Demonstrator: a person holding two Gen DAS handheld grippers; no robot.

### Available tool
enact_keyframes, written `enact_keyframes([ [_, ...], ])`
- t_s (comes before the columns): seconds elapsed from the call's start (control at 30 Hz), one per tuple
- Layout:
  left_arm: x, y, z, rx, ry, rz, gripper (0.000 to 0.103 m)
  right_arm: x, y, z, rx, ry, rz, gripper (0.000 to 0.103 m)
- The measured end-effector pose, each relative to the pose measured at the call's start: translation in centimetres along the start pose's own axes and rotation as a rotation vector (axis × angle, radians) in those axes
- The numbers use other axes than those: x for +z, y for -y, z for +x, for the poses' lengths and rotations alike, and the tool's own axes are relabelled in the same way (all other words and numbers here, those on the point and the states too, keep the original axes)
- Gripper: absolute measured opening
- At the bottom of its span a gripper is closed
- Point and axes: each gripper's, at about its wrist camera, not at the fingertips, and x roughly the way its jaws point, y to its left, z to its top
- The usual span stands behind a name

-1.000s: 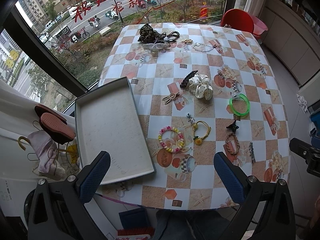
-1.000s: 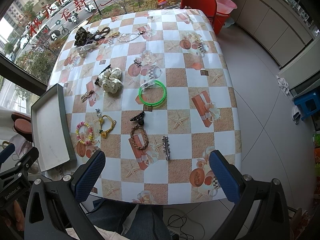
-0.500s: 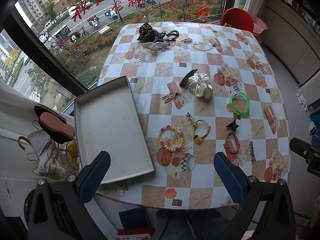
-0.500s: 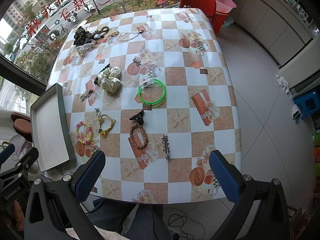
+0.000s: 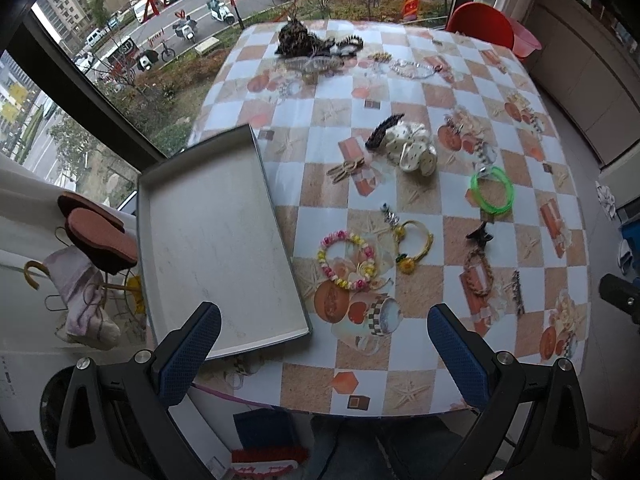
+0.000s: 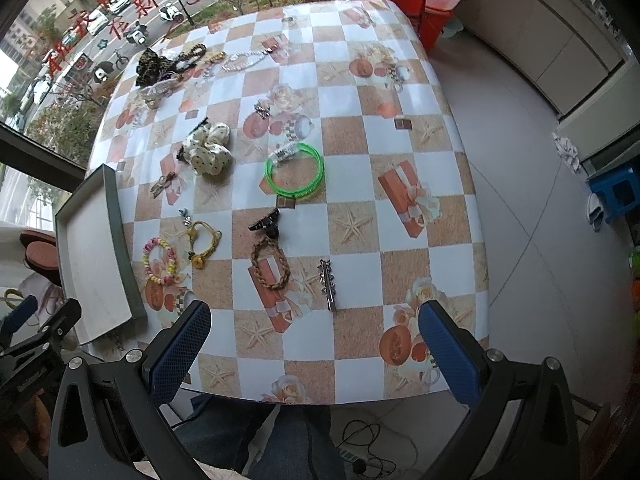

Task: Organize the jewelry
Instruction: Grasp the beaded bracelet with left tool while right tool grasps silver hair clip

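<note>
Both claws wide open, empty, above near table edge. Left gripper nearer grey tray; beaded bracelet lies just right of tray, ahead. Right gripper faces metal hair clip, long axis pointing away.

Left gripper: jaws spread wide, blue-padded fingers empty, held level, pointing forward. Right gripper: jaws likewise wide apart, blue pads empty, nothing between them. Left gripper's black frame shows at lower-left edge of right wrist view. Person's legs in jeans below
</note>
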Motion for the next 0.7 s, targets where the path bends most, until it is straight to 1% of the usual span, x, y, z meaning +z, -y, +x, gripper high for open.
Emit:
enact_keyframes([
  [0.13,-0.8,0.3,2.1,-0.023,-0.022,0.019,0.103,-0.5,0.8,1.7,0.01,-0.037,0.021,0.103],
  [0.33,-0.4,2.6,5.4,-0.061,-0.036,0.083,0.103,-1.3,2.1,5.0,0.017,-0.096,0.06,0.103],
  [0.47,0.2,4.0,7.5,-0.079,-0.043,0.105,0.103,-1.8,2.5,7.6,0.012,-0.13,0.073,0.103],
  [0.5,0.3,4.2,8.0,-0.081,-0.043,0.108,0.101,-2.0,2.6,8.4,0.01,-0.139,0.078,0.103],
  [0.53,0.5,4.6,8.8,-0.079,-0.049,0.113,0.096,-2.1,2.7,9.0,0.007,-0.145,0.08,0.103],
  [0.7,0.9,5.7,12.0,-0.056,-0.072,0.136,0.096,-2.0,2.7,12.1,-0.002,-0.158,0.072,0.103],
])
